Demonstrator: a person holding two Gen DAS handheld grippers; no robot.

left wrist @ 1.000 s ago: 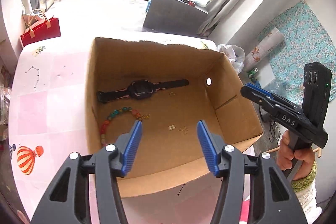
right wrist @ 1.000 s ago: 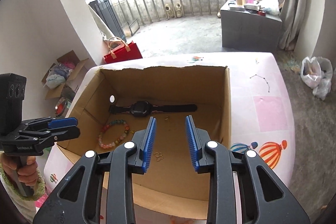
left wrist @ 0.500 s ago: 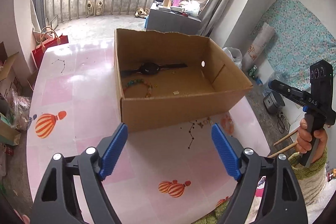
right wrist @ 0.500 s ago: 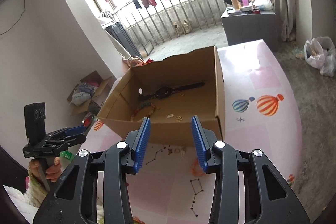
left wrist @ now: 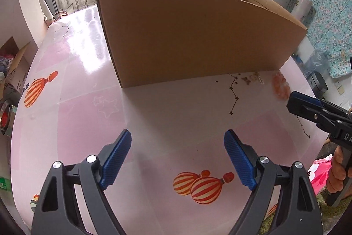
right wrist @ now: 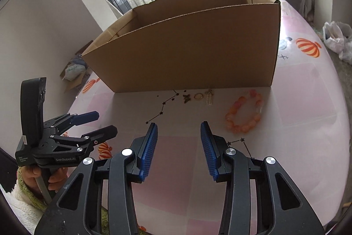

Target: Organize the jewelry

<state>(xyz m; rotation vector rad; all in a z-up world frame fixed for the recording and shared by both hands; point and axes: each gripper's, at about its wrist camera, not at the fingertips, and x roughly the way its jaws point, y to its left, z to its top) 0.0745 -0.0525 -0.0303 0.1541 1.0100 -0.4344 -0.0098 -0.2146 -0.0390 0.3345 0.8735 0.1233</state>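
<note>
brown cardboard fills the upper centre of the left wrist view: an open box (left wrist: 198,36) standing on a pink tablecloth (left wrist: 154,116) printed with striped balloons. at lower centre the left gripper (left wrist: 177,160) shows its blue pads wide apart and still opening, with nothing between them but bare cloth. at right of frame, just off the box's near right corner, a cluster of small gold pieces (left wrist: 250,78) lies on the cloth beside an orange bead bracelet (left wrist: 280,87). the tip of the right gripper (left wrist: 296,102) enters from the right edge, close to the bracelet; contact cannot be told. a hand (left wrist: 337,171) grips its handle at lower right.

in the right wrist view the same box (right wrist: 191,47) occupies the upper centre. along its near wall lie a butterfly charm (right wrist: 187,98), a gold ring (right wrist: 198,96) and a pale rectangular piece (right wrist: 209,99), with the orange bead bracelet (right wrist: 245,115) to their right, apart from them. the right gripper (right wrist: 178,147) at lower centre holds its pads partly open and empty, short of the jewelry. the left gripper (right wrist: 96,124) sits at lower left, fingers spread, held by a hand (right wrist: 41,175) in a fleecy sleeve (right wrist: 17,202).
</note>
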